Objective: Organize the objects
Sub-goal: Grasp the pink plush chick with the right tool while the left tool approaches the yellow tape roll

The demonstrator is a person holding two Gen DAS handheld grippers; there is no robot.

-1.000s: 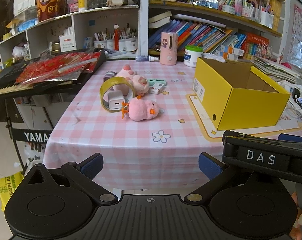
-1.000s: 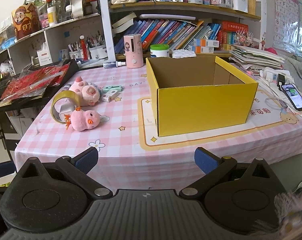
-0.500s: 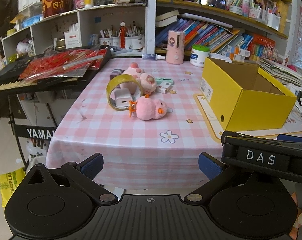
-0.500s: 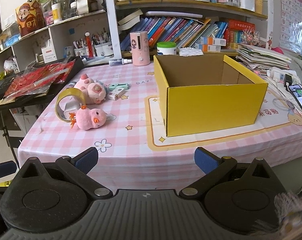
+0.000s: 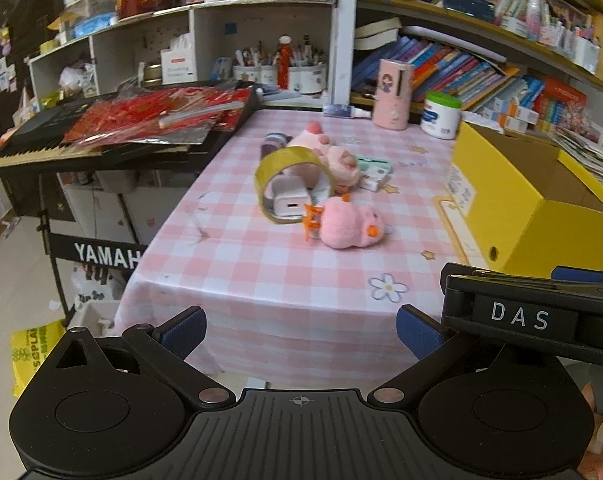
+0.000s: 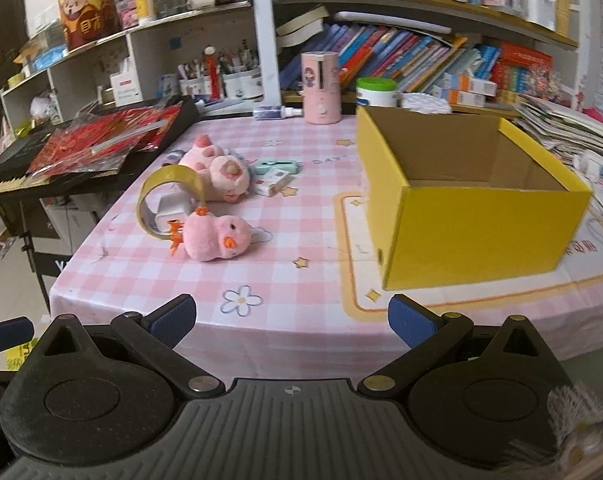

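On the pink checked table lie a pink chick plush, a roll of yellow tape standing on edge around a white charger, a pink pig plush, and small boxes. An open, empty yellow box stands to the right. My left gripper and right gripper are open and empty, in front of the table's near edge.
A Yamaha keyboard covered with red packets stands left of the table. Shelves with books, pen cups, a pink dispenser and a white jar line the back. The right gripper's body shows in the left wrist view.
Both grippers have moved forward toward the table; the objects look larger and nearer. Nothing on the table has moved.
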